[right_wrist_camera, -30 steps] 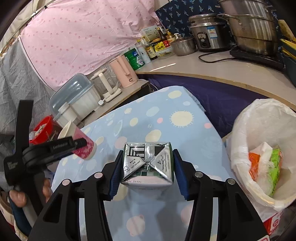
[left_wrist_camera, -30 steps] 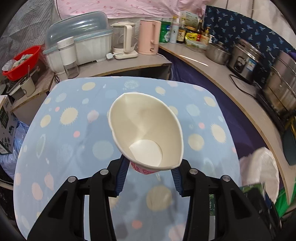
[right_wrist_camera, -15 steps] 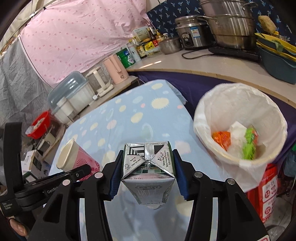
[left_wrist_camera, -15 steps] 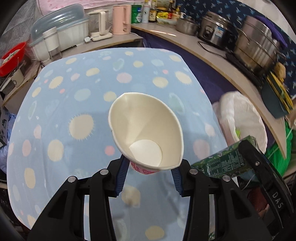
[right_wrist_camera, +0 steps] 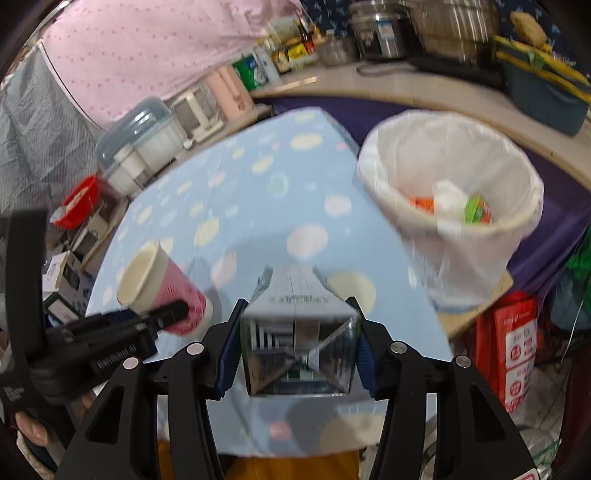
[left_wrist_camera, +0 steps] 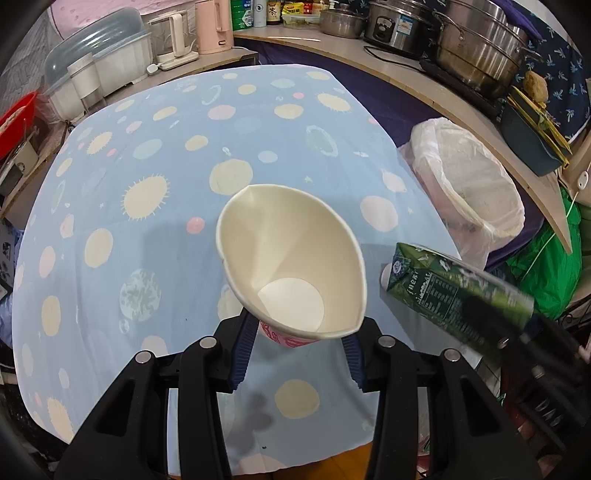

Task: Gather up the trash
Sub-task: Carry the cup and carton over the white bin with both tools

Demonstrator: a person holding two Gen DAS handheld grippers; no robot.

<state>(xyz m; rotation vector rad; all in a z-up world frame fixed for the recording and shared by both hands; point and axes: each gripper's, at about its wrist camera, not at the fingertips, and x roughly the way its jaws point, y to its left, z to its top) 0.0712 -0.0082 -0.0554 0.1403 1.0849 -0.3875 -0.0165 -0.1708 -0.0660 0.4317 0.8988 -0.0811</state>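
A squashed paper cup (left_wrist_camera: 291, 258), white inside and pink outside, sits between the pads of my left gripper (left_wrist_camera: 299, 328), which is shut on its base above the blue spotted tablecloth (left_wrist_camera: 166, 147). My right gripper (right_wrist_camera: 295, 332) is shut on a green drink carton (right_wrist_camera: 299, 343), silver end toward the camera, tipped forward. The left wrist view shows the carton (left_wrist_camera: 443, 288) just right of the cup. The right wrist view shows the cup (right_wrist_camera: 162, 280) to the left. A white-lined trash bin (right_wrist_camera: 461, 266) stands past the table's right edge, holding orange, white and green wrappers (right_wrist_camera: 454, 206).
A curved counter (left_wrist_camera: 461, 107) behind the bin carries steel pots (left_wrist_camera: 476, 48) and a rice cooker. A pink kettle (left_wrist_camera: 212, 26), a lidded dish box (left_wrist_camera: 99, 55) and a red bowl (right_wrist_camera: 79, 201) stand beyond the table. A red bag (right_wrist_camera: 513, 347) sits on the floor by the bin.
Both grippers have moved back and right over the table toward the bin, which now looks nearer. The carton has come into the left wrist view and tipped forward in the right jaws.
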